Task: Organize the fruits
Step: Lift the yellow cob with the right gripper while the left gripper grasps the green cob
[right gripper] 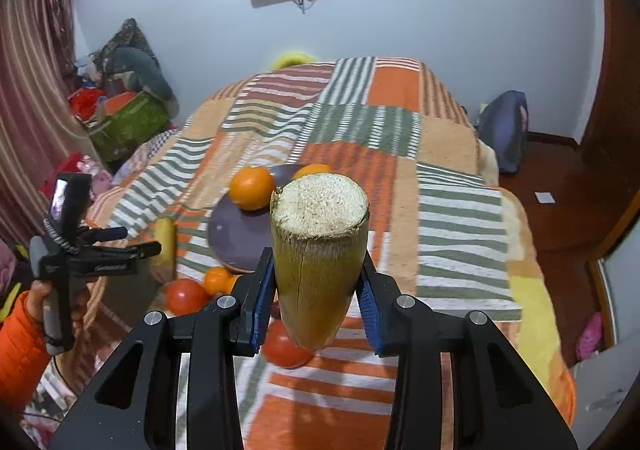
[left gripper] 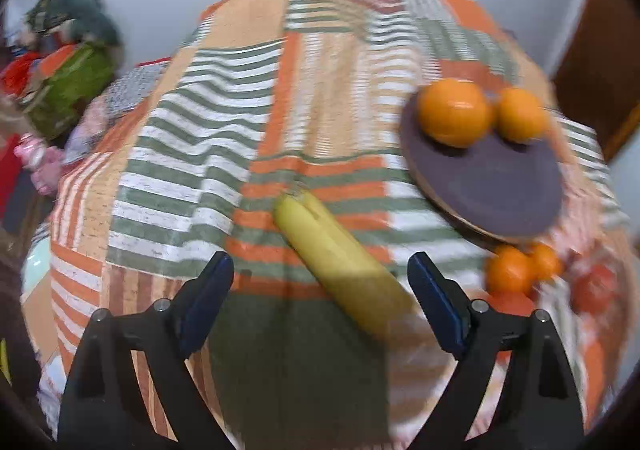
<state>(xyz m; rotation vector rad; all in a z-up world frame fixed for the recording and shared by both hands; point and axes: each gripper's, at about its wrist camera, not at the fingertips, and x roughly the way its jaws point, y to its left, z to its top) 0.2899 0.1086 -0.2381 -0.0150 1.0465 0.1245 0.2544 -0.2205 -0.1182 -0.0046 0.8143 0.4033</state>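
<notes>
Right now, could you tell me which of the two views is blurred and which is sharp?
Left wrist view: motion-smeared; the banana, the oranges and the plate have soft edges. Right wrist view: sharp; the fibrous cut end of the sugarcane piece in the right gripper reads clearly.

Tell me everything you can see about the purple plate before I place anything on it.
The purple plate is round and flat, matte dark purple on top with a tan, wood-like edge along its near rim. It lies on the striped blanket, slightly tilted on the soft surface. Two oranges sit side by side at its far edge; the rest of its top is bare. Smaller oranges lie on the blanket close by its near rim; whether they touch it is unclear. Neither gripper touches it.
</notes>
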